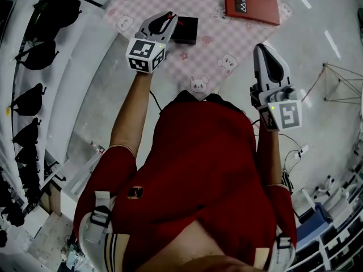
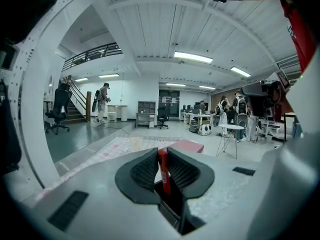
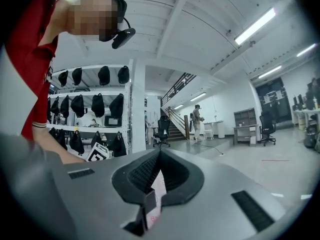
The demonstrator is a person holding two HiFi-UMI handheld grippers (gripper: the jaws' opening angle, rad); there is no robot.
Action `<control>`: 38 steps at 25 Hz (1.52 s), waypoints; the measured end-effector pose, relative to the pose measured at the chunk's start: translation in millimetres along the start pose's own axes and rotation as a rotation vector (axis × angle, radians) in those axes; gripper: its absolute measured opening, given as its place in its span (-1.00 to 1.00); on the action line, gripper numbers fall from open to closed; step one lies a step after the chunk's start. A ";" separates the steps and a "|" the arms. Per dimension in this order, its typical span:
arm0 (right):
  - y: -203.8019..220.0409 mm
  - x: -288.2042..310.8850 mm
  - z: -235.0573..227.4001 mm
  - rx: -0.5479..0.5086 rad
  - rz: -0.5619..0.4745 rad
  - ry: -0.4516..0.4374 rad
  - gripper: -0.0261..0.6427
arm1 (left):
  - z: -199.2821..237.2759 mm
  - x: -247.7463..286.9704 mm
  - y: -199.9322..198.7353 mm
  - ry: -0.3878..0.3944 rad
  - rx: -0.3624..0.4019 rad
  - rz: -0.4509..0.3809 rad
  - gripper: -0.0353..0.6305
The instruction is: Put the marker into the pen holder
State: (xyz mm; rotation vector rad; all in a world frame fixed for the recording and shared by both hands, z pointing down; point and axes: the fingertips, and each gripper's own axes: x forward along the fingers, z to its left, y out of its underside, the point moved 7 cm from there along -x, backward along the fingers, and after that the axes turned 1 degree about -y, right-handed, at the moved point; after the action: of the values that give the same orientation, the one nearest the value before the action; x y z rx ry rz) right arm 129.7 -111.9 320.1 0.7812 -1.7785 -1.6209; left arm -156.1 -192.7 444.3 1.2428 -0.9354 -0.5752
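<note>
The left gripper [image 2: 161,152], its two black ribbed pads clamped on a red marker [image 2: 163,170], hangs over the near left part of a table. The marker stands nearly upright between the pads, its top showing just above them. Its lower end runs down in front of the dark opening of a black pen holder [image 1: 186,30]; whether the tip has entered the holder cannot be told. From the head view, the left gripper [image 1: 168,18] reaches out just over the holder's left edge, with its marker cube [image 1: 146,55] on the near side.

The right gripper [image 3: 159,153] is held off to the right with its jaws together and nothing between them. In the head view, this right gripper [image 1: 262,48] is near the table's near right edge, well apart from the pen holder.

The holder sits on a pink checked tablecloth [image 1: 227,41] printed with small animals. A red box [image 1: 251,3] with white lettering lies on the cloth to the far right of the holder. The person holding both tools wears a red shirt [image 1: 198,169]. At the far left of the scene, a white rack carries rows of black bags [image 1: 39,55].
</note>
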 end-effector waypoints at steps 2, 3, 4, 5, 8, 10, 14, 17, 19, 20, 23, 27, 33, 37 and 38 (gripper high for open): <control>1.7 1.3 1.3 -0.003 0.009 0.013 -0.92 | 3.5 5.5 6.2 0.015 0.001 0.012 -0.71; 2.5 1.8 2.0 -0.004 0.013 0.021 -0.92 | 5.2 8.2 9.4 0.022 0.003 0.019 -0.71; 3.3 2.6 2.8 -0.005 0.018 0.030 -0.92 | 7.4 10.5 12.8 0.029 0.004 0.027 -0.71; 4.2 3.4 3.6 -0.005 0.023 0.039 -0.92 | 9.5 12.4 16.2 0.036 0.006 0.035 -0.71; 5.8 4.9 5.5 -0.003 0.034 0.062 -0.92 | 13.3 17.2 23.7 0.058 0.011 0.056 -0.71; 6.5 6.3 6.5 0.001 0.038 0.071 -0.93 | 14.2 19.7 27.1 0.068 0.012 0.067 -0.71; 10.1 7.8 9.3 0.003 0.052 0.082 -0.92 | 14.6 24.7 34.5 0.089 0.014 0.083 -0.71; 13.5 7.3 9.9 0.006 0.065 0.094 -0.92 | 14.5 28.3 39.9 0.100 0.013 0.091 -0.71; 15.2 7.1 10.1 0.010 0.075 0.102 -0.93 | 14.9 30.1 43.1 0.102 0.017 0.099 -0.71; 15.8 7.4 10.2 0.010 0.078 0.105 -0.92 | 15.4 30.7 44.6 0.100 0.022 0.107 -0.71; 16.5 8.4 10.9 0.007 0.081 0.109 -0.92 | 16.3 32.2 48.3 0.096 0.036 0.125 -0.71; 17.1 9.2 12.1 0.008 0.087 0.108 -0.92 | 16.0 35.1 51.7 0.106 0.034 0.125 -0.71; 20.5 8.3 11.3 0.018 0.100 0.120 -0.92 | 17.6 38.0 58.1 0.106 0.042 0.144 -0.71; 22.2 6.7 11.1 0.022 0.106 0.127 -0.93 | 17.3 38.9 60.7 0.116 0.034 0.137 -0.71; 22.4 6.5 11.0 0.023 0.106 0.129 -0.92 | 17.7 38.9 60.9 0.116 0.033 0.137 -0.71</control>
State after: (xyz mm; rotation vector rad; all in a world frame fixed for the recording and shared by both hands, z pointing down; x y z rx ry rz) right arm 116.5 -108.0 341.8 0.7699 -1.7204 -1.4514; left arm -157.6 -217.8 514.3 1.2177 -0.9274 -0.3773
